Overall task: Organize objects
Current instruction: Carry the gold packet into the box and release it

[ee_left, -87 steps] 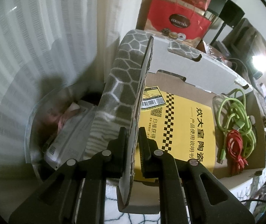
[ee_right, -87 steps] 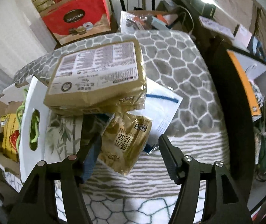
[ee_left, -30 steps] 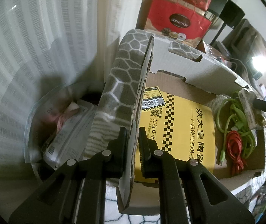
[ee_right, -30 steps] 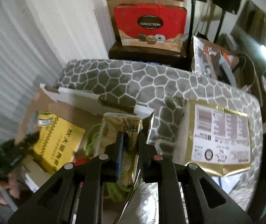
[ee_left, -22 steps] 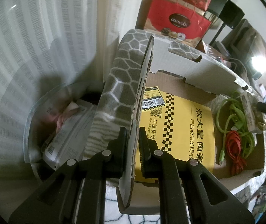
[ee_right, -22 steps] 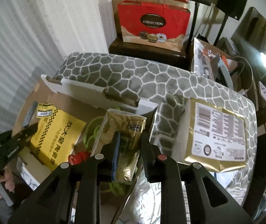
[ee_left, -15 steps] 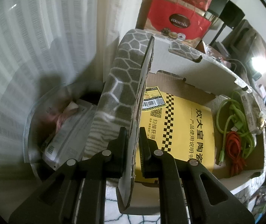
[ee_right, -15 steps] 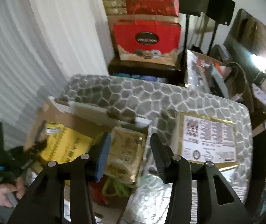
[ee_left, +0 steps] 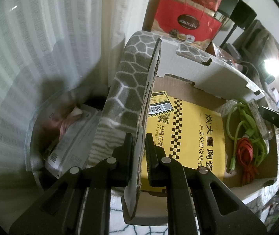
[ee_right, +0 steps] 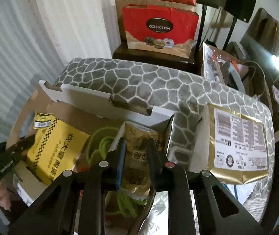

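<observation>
An open cardboard box (ee_left: pixel 202 74) (ee_right: pixel 92 101) sits on a grey hexagon-patterned cushion (ee_right: pixel 149 78). It holds a yellow booklet (ee_left: pixel 186 133) (ee_right: pixel 55 148), green cable (ee_left: pixel 243 121) (ee_right: pixel 102 143) and red cable (ee_left: pixel 247 156). My left gripper (ee_left: pixel 138 148) is shut on the box's upright side flap (ee_left: pixel 149 101). My right gripper (ee_right: pixel 136 156) is open above the box, its fingers either side of a small gold packet (ee_right: pixel 139 156) lying on the cables. It also shows in the left wrist view (ee_left: pixel 256 115).
A large gold package (ee_right: pixel 237 143) lies on the cushion right of the box. A red gift bag (ee_right: pixel 159 27) (ee_left: pixel 186 23) stands behind. A bin with papers (ee_left: pixel 69 137) sits left of the cushion, by a white curtain (ee_left: pixel 41 39).
My right gripper carried the gold packet from the cushion to the box, opened, and let it go onto the cables. My left gripper kept holding the flap still.
</observation>
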Motion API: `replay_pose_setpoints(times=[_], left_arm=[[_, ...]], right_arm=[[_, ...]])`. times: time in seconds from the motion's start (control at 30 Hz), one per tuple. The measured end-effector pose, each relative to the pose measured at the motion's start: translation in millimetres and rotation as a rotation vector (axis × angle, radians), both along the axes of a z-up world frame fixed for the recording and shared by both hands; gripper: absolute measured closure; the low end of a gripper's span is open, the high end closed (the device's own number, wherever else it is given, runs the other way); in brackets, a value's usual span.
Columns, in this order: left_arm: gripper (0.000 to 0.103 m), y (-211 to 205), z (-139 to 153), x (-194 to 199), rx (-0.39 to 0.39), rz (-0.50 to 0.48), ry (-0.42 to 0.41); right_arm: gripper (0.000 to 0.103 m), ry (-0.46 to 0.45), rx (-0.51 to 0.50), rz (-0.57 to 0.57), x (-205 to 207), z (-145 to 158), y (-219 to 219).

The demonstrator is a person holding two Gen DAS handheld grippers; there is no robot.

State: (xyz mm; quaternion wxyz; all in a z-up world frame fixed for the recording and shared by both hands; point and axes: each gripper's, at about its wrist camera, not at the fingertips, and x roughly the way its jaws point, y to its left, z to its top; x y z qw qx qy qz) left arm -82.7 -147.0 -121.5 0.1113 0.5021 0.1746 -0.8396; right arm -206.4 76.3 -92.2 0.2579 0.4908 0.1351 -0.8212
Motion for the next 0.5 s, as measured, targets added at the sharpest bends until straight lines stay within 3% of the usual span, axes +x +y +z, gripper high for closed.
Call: replay_pose_setpoints(times=[0.17,0.3,0.5], left_arm=[[0.091,0.9,0.1,0.0,-0.005,-0.002,-0.002],[0.091,2.0,0.8,-0.1,-0.006,-0.001,-0.003],[0.091,1.8,1.4,-0.8,-0.005,-0.001,-0.004]], right_arm=[[0.081,-0.019,-0.091,-0.014,1.5,18.3,13.3],[0.067,0.009,-0.154,-0.012,7.8,47.4,32.1],[0.06,0.011,-0.131,-0.061,7.7,65.0,71.6]])
